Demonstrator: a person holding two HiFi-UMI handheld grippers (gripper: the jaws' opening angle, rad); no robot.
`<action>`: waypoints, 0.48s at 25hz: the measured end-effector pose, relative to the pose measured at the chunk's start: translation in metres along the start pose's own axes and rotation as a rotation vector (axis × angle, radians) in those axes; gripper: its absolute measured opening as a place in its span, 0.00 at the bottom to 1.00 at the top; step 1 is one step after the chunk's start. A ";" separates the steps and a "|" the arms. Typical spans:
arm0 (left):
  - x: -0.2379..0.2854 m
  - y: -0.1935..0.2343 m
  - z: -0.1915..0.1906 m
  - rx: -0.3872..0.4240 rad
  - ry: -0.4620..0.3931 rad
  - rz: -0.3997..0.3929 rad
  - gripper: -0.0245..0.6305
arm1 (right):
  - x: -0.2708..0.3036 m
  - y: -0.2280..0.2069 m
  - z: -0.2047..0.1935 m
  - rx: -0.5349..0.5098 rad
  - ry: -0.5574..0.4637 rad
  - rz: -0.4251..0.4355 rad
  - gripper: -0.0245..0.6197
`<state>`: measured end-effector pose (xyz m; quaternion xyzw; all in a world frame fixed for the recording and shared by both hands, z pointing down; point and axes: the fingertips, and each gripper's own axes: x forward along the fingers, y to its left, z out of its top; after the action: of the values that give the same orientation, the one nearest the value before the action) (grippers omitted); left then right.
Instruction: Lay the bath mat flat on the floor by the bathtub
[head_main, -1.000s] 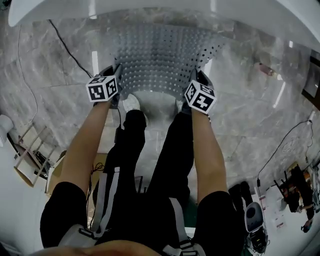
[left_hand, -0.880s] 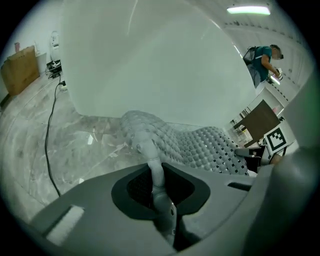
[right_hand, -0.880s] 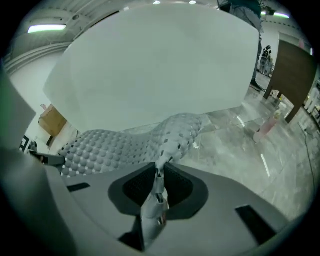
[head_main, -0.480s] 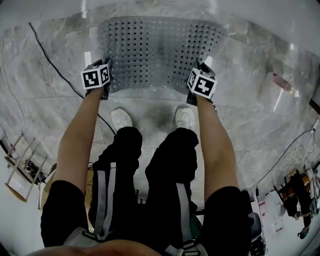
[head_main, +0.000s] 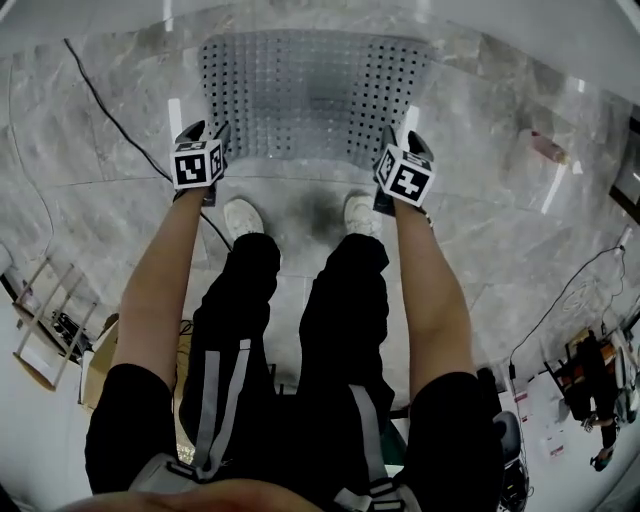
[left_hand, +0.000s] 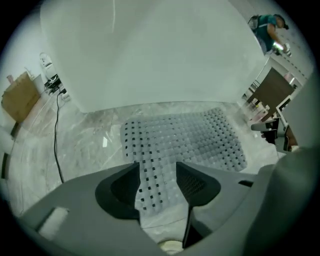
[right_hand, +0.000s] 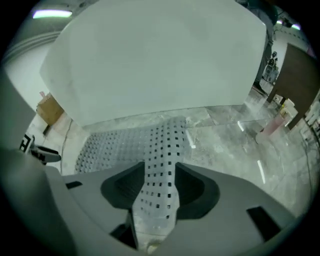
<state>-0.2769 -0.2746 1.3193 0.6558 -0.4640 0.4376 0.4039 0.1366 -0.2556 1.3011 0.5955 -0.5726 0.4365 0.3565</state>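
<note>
The grey perforated bath mat (head_main: 315, 95) lies spread on the marble floor along the white bathtub (left_hand: 160, 55). My left gripper (head_main: 205, 130) is at the mat's near left corner and my right gripper (head_main: 405, 138) at its near right corner. In the left gripper view the jaws of the left gripper (left_hand: 157, 175) are opening, and the mat (left_hand: 190, 140) runs loose between them. In the right gripper view the right gripper (right_hand: 160, 182) is opening too, with a raised strip of mat (right_hand: 162, 165) between its jaws and the bathtub (right_hand: 160, 60) behind.
A black cable (head_main: 120, 110) crosses the floor left of the mat. A pink bottle (head_main: 545, 148) lies on the floor to the right. The person's white shoes (head_main: 243, 217) stand just behind the mat's near edge. A wooden rack (head_main: 40, 320) and clutter sit at the lower left.
The mat, held up and arched a second ago, has come down flat onto the floor. Both grippers moved down and forward with it, and their jaws have spread apart.
</note>
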 end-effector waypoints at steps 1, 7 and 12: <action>-0.022 -0.013 0.008 -0.001 -0.026 -0.016 0.37 | -0.021 0.009 0.011 0.020 -0.020 0.021 0.29; -0.190 -0.086 0.094 -0.023 -0.247 -0.094 0.04 | -0.182 0.065 0.107 -0.136 -0.217 0.139 0.05; -0.350 -0.135 0.179 -0.055 -0.434 -0.093 0.04 | -0.331 0.102 0.180 -0.223 -0.386 0.203 0.05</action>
<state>-0.1770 -0.3201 0.9181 0.7440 -0.5210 0.2545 0.3322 0.0672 -0.3082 0.9208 0.5642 -0.7317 0.2822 0.2583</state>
